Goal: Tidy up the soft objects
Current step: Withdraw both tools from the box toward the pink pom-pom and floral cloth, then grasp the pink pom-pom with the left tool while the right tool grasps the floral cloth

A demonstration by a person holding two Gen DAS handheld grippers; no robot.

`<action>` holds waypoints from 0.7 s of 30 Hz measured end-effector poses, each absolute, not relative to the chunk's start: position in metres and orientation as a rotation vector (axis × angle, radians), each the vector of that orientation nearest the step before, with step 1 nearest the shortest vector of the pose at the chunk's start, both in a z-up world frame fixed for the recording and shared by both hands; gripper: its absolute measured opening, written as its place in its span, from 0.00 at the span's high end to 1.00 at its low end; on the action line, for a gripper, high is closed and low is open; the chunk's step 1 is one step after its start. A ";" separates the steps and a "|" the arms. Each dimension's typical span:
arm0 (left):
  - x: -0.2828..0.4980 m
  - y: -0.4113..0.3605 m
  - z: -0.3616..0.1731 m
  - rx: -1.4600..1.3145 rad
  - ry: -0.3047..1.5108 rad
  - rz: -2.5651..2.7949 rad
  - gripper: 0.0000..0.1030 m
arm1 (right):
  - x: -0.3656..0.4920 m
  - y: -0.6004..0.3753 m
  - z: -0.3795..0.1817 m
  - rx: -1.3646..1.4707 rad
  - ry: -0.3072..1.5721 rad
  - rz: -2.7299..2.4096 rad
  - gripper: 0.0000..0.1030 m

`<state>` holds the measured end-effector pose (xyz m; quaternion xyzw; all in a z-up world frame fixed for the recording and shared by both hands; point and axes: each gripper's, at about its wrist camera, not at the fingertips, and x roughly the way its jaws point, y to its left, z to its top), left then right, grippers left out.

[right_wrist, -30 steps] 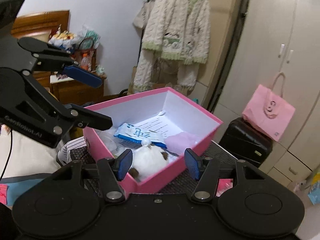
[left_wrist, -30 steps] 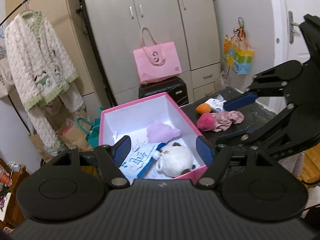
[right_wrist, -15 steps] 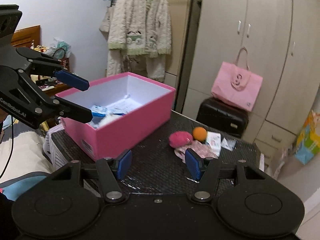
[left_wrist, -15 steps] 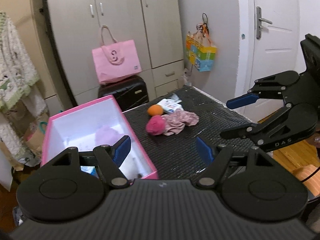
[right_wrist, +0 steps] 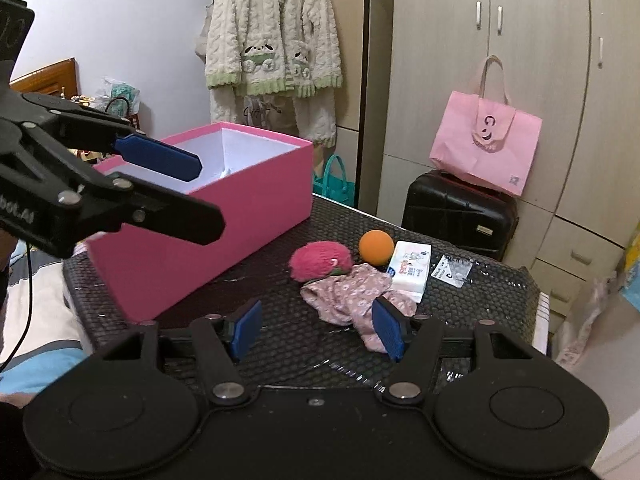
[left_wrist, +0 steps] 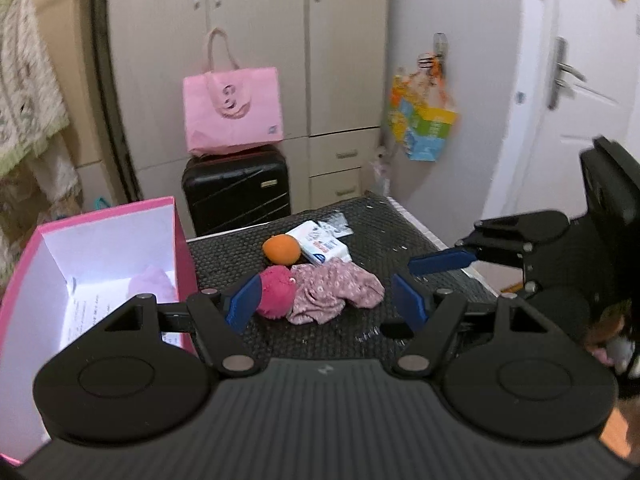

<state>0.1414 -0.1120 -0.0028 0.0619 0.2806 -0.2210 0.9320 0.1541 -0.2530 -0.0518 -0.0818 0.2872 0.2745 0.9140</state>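
A pink box (left_wrist: 100,248) (right_wrist: 224,204) stands open on the black mat, with a lilac soft thing (left_wrist: 154,286) and papers inside. On the mat lie a magenta plush ball (left_wrist: 276,292) (right_wrist: 320,260), a floral pink cloth (left_wrist: 336,292) (right_wrist: 352,296), an orange ball (left_wrist: 281,249) (right_wrist: 376,247) and a white tissue pack (left_wrist: 324,246) (right_wrist: 410,270). My left gripper (left_wrist: 326,306) is open and empty, hovering just before the plush ball and cloth. My right gripper (right_wrist: 316,330) is open and empty above the mat, near the cloth.
A black suitcase (left_wrist: 236,192) (right_wrist: 460,208) with a pink tote bag (left_wrist: 232,108) (right_wrist: 486,140) stands behind the table. Wardrobes, a white door (left_wrist: 580,92) and a hanging fleece robe (right_wrist: 272,48) surround it. A small plastic sachet (right_wrist: 454,270) lies by the tissue pack.
Both grippers swung away from the pink box toward the pile of soft things on the mat and came closer to it. Both stayed open and empty.
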 end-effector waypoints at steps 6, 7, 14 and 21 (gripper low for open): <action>0.174 -0.130 -0.033 0.122 0.605 -0.295 0.31 | 0.191 -0.263 -0.078 -0.152 0.557 0.612 0.30; 0.178 -0.131 -0.036 0.109 0.600 -0.273 0.32 | 0.196 -0.264 -0.082 -0.149 0.553 0.620 0.30; 0.209 -0.142 -0.062 0.028 0.625 -0.228 0.34 | 0.233 -0.258 -0.107 -0.174 0.583 0.654 0.24; 0.247 -0.146 -0.084 -0.093 0.681 -0.153 0.35 | 0.253 -0.250 -0.125 -0.170 0.665 0.673 0.19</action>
